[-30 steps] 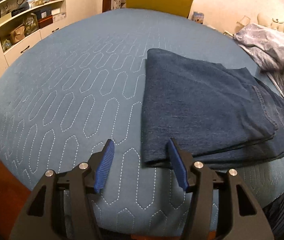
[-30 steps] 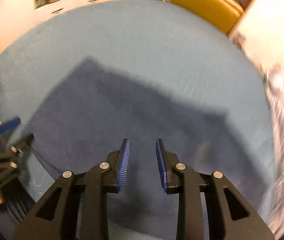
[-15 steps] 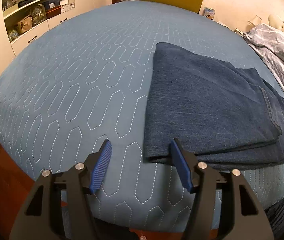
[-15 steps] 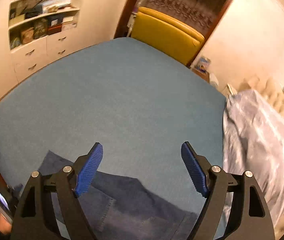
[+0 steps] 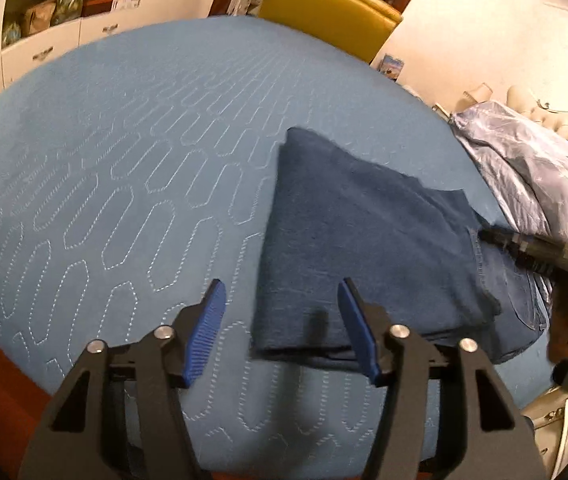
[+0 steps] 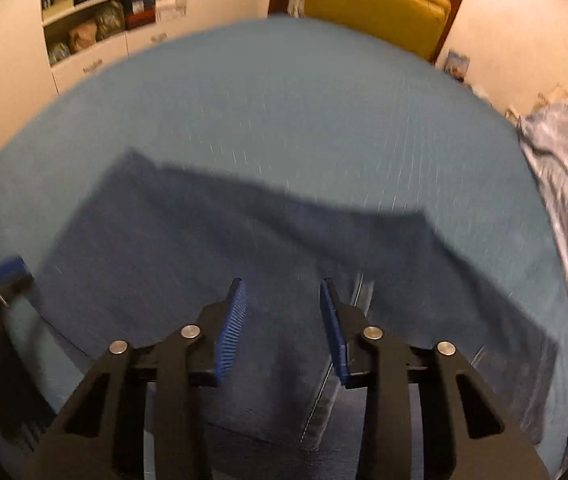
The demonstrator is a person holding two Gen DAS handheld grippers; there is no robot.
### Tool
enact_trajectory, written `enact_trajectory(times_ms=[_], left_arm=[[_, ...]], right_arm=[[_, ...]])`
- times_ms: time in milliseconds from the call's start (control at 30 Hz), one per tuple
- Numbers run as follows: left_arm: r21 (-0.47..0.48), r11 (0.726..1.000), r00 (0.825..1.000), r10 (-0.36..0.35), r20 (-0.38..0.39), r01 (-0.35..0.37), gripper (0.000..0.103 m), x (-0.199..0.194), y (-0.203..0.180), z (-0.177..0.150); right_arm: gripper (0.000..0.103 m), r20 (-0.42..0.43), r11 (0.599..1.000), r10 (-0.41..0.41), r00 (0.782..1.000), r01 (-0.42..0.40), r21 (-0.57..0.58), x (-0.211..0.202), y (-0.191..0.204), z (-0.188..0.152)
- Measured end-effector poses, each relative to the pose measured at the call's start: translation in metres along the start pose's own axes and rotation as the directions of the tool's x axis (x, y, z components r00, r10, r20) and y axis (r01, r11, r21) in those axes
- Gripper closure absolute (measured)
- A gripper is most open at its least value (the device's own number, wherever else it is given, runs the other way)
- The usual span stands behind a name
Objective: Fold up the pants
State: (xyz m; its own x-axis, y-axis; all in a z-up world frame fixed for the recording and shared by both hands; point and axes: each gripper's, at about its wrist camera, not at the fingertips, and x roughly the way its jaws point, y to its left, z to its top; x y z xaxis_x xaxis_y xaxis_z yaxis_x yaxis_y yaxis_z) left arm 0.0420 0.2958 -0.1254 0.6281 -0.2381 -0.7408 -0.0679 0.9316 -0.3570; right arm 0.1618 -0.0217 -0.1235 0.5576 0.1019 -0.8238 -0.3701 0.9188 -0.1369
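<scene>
Left gripper wide, right gripper narrower, both empty; I'm lining them over the jeans for another fold, I think.

Across the middle of the left wrist view we see a bedspread in medium blue, quilted with pale stitched outlines of long, rounded hexagon-like shapes in staggered rows. Right of centre lie the pants, dark indigo denim, plain, with a lighter washed blue near the right edge. At the far right we see a silvery lavender sheet with a shiny, mottled look. At the top stands a mustard-yellow chair. At the bottom, the left gripper is black with bright blue ribbed pads; in the right wrist view the right gripper shows the same colours.
</scene>
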Motion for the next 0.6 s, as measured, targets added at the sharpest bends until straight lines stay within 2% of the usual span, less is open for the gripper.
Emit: enact_trajectory(times_ms=[67,133,233,267,300,367,400,433,500,533,567,600], left_arm=[[-0.016,0.999,0.999,-0.034,-0.027,0.033,0.062,0.005,0.007,-0.002],[-0.012,0.998,0.998,-0.056,-0.033,0.056,0.063,0.006,0.007,-0.008],[0.014,0.997,0.996,-0.069,-0.047,0.07,0.064,0.007,0.003,-0.014],[0.0,0.997,0.995,-0.083,-0.055,0.083,0.073,0.007,0.005,-0.014],[-0.02,0.995,0.992,-0.102,-0.069,0.101,0.074,0.009,0.006,-0.014],[-0.025,0.994,0.992,-0.104,-0.075,0.102,0.083,0.009,0.008,-0.013],[-0.048,0.991,0.989,-0.128,-0.077,0.124,0.086,0.007,0.012,-0.011],[-0.073,0.986,0.985,-0.154,-0.072,0.148,0.089,0.006,0.016,-0.01],[-0.081,0.981,0.982,-0.181,-0.056,0.176,0.091,-0.001,0.017,-0.007],[-0.071,0.982,0.983,-0.177,-0.045,0.174,0.092,-0.005,0.013,-0.006],[-0.067,0.982,0.984,-0.176,-0.033,0.174,0.093,-0.009,0.009,-0.004],[-0.069,0.982,0.984,-0.175,-0.022,0.173,0.093,-0.012,0.007,-0.003]], right_arm=[[0.073,-0.048,0.999,-0.05,0.998,0.051,0.007,0.022,-0.002,-0.011],[0.073,-0.091,0.996,-0.092,0.992,0.093,0.01,0.04,-0.003,-0.023],[0.073,-0.05,0.994,-0.109,0.993,0.109,-0.011,0.049,-0.003,-0.041],[0.073,-0.037,0.991,-0.132,0.991,0.131,-0.028,0.05,0.003,-0.043],[0.072,-0.032,0.987,-0.154,0.987,0.153,-0.044,0.05,0.008,-0.044],[0.072,-0.05,0.982,-0.183,0.982,0.18,-0.059,0.045,0.015,-0.039],[0.072,-0.066,0.981,-0.189,0.98,0.186,-0.053,0.042,0.017,-0.034],[0.07,-0.067,0.983,-0.181,0.981,0.178,-0.044,0.036,0.02,-0.027],[0.057,-0.037,0.992,-0.112,0.993,0.11,-0.054,0.014,0.03,0.001],[0.045,-0.045,0.996,-0.073,0.996,0.07,-0.061,0.006,0.032,0.01],[0.034,-0.082,0.998,0.021,0.996,-0.026,-0.058,0.003,0.044,0.028],[0.033,-0.118,0.993,0.108,0.987,-0.114,-0.044,0.002,0.055,0.043]])
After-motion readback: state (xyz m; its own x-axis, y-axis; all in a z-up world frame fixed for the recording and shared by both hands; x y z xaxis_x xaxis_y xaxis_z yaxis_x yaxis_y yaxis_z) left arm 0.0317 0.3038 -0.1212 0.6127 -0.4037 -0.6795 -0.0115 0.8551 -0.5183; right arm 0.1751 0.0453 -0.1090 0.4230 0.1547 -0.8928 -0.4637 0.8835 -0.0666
